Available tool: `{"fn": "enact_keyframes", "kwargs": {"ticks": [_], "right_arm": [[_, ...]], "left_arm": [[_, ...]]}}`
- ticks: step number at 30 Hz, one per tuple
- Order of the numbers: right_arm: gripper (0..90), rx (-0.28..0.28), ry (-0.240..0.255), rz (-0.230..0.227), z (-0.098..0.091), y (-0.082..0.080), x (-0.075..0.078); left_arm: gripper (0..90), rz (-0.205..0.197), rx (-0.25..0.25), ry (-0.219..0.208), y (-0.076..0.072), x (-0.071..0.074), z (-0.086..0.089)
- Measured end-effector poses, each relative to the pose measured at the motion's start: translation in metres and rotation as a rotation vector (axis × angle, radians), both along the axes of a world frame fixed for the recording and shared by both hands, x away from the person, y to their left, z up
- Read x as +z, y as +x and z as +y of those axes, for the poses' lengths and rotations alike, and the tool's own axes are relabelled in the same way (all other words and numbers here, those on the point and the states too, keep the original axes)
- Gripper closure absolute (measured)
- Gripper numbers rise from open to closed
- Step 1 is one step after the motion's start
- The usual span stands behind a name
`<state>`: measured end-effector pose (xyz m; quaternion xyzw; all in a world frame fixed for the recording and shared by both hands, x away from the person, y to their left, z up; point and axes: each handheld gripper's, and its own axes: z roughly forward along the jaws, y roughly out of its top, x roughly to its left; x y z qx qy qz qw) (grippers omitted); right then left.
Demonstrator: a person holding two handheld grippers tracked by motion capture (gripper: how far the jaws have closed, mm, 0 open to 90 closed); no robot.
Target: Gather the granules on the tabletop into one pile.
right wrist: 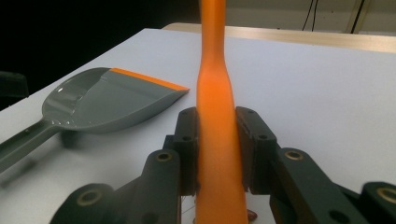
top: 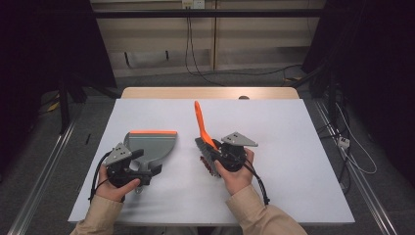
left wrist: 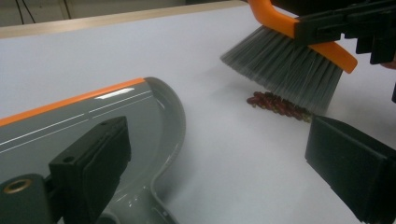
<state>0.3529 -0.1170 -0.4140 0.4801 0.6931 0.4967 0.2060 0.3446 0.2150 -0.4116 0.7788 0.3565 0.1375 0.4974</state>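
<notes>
Orange-handled brush [top: 201, 128] clamped in right jaws; left jaws wide beside glossy grey dustpan [top: 150, 145].

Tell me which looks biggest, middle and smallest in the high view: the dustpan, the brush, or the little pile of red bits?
1. The dustpan looks biggest, though the left gripper covers part of its handle.
2. The brush, long but thin, partly behind the right gripper.
3. The pile of red bits, plainly smallest.
</notes>
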Motion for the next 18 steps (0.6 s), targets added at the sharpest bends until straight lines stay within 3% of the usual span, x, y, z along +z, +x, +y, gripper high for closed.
{"fn": "enact_keyframes", "kwargs": {"ticks": [4,10,18], "right_arm": [[71.4,0.007,0.025,0.007,-0.008,-0.001,0.005],[71.4,-0.003,0.010,0.016,-0.023,-0.004,0.012],[71.4,-0.022,0.002,0.033,-0.041,-0.004,0.008]], "left_arm": [[6.9,0.000,0.022,0.043,-0.005,0.003,0.002],[6.8,0.039,0.052,0.107,-0.015,-0.001,0.008],[7.2,0.082,0.112,0.136,-0.016,-0.008,0.019]]}}
